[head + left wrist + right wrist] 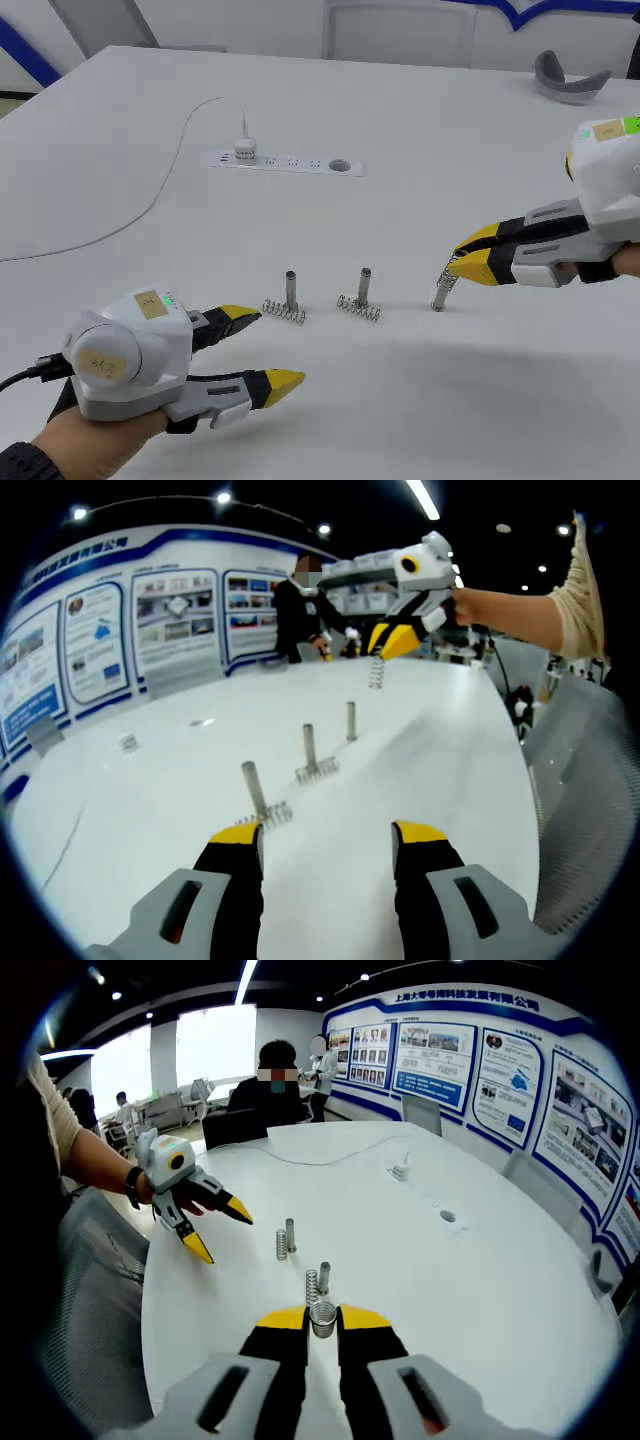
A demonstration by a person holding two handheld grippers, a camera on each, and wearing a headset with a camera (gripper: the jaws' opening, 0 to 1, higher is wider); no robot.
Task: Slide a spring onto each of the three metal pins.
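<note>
Three short metal pins stand in a row on the white table (420, 200): the left pin (291, 288), the middle pin (365, 285) and the right pin (439, 298). One loose spring (284, 312) lies at the left pin's foot, and another spring (359, 308) lies by the middle pin. My right gripper (457, 262) is shut on a third spring (447, 279). That spring (377, 670) hangs just above the right pin (351, 721) and apart from it. The held spring (322, 1317) sits between the jaws. My left gripper (265, 347) is open and empty, near the left pin.
A white power strip (285, 160) with a plug and a long cable (170, 170) lies behind the pins. A grey curved object (570, 85) rests at the table's far right. People (272, 1085) stand beyond the table.
</note>
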